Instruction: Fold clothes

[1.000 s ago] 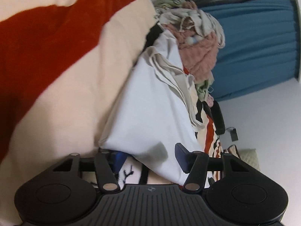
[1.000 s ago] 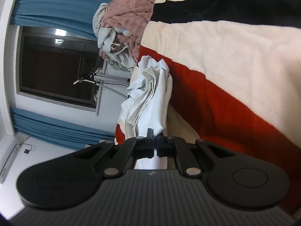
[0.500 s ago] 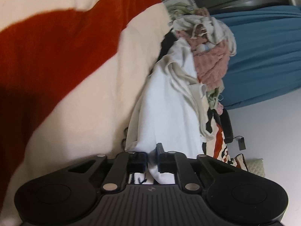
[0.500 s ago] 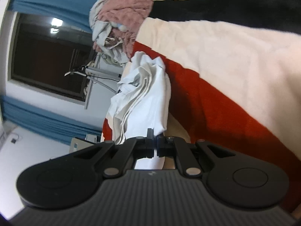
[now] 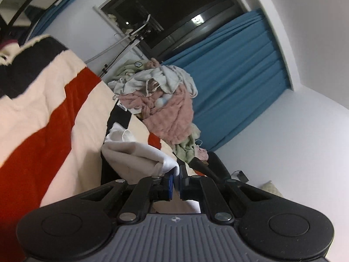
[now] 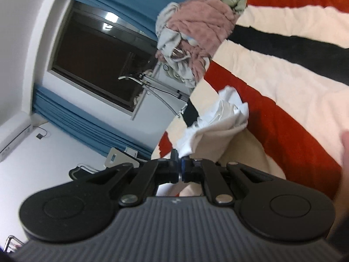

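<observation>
A white garment (image 5: 135,152) hangs bunched above the striped blanket (image 5: 43,113), pinched at two places. My left gripper (image 5: 177,172) is shut on one white edge of it, the cloth trailing away to the left. In the right wrist view my right gripper (image 6: 179,157) is shut on another edge of the same white garment (image 6: 218,128), which droops to the right over the red stripe of the blanket (image 6: 294,100). Most of the garment's shape is hidden in its folds.
A heap of unfolded clothes (image 5: 168,109) with a pink towel lies at the bed's far end; the same heap (image 6: 196,35) shows in the right view. Blue curtains (image 5: 235,83) and a dark window (image 5: 174,13) stand behind. A hand's edge (image 6: 344,144) shows at right.
My left gripper closed on the white garment's edge, and both grippers rose and rolled, lifting the garment off the blanket. The room's window and curtains came into view.
</observation>
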